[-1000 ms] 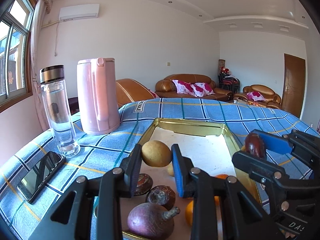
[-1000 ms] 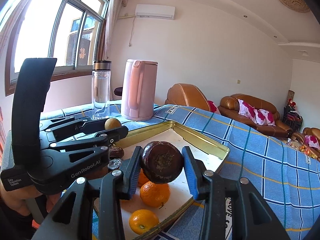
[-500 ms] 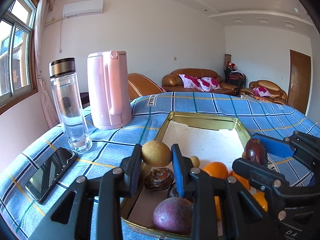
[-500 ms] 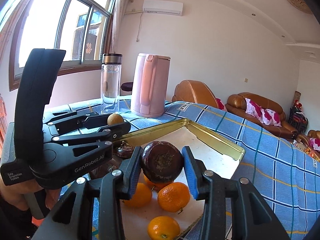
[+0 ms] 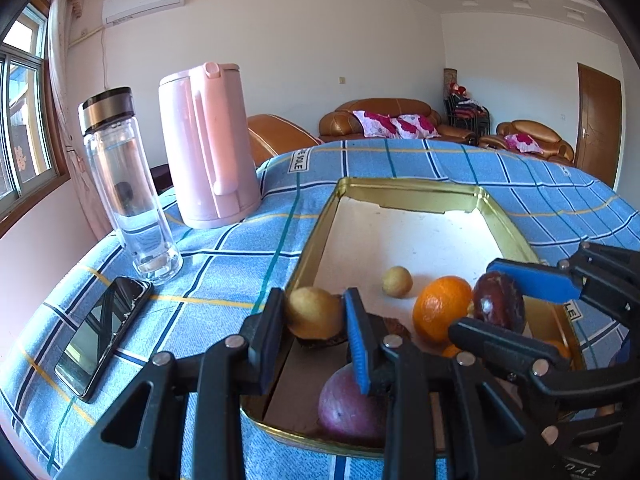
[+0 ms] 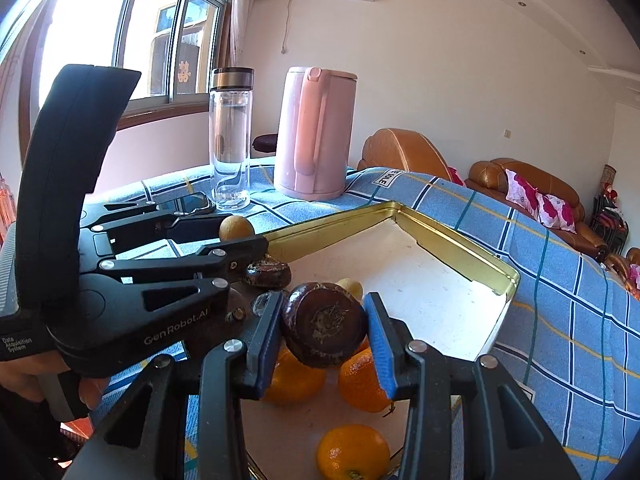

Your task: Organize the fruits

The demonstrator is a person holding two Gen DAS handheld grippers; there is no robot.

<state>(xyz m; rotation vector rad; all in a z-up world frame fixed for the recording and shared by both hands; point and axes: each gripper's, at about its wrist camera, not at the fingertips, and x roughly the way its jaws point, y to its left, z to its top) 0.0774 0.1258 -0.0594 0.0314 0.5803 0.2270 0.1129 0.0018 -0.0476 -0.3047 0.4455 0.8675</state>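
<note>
- The surface [image 5: 224, 264] wears a blue checked cloth and carries everything here; its far part is bare.
- The tray [image 5: 316, 240], gold-rimmed with a pale floor, lies in the middle of the cloth. Its far half is free; the fruit is crowded at the near end.
- A pink kettle [image 5: 208, 148] and a glass bottle [image 5: 128, 188] stand left of the tray, well apart from it, with a phone [image 5: 100, 332] lying flat nearer the edge.
- The right gripper [image 6: 324, 332] hangs over the near end of the tray, its fingers closed onto a dark brown fruit [image 6: 324, 324] that is lifted clear of the oranges [image 6: 360, 376] below it.
- The left gripper [image 5: 316, 316] sits above the tray's near left rim, its fingers pinched on a small yellow fruit [image 5: 314, 312], also off the tray floor.
- A purple fruit [image 5: 348, 404], a small pale fruit [image 5: 397, 281] and another dark fruit lie loose in the tray.
- Judged step: both hands are carrying a picked fruit, mid-sort, with neither set down yet.
- Next move, as I read it: take each fruit to a free patch of the tray, beside its own kind if grouping is the aim, lower it until it rests, then part the fingers gently so it does not roll into the oranges.
</note>
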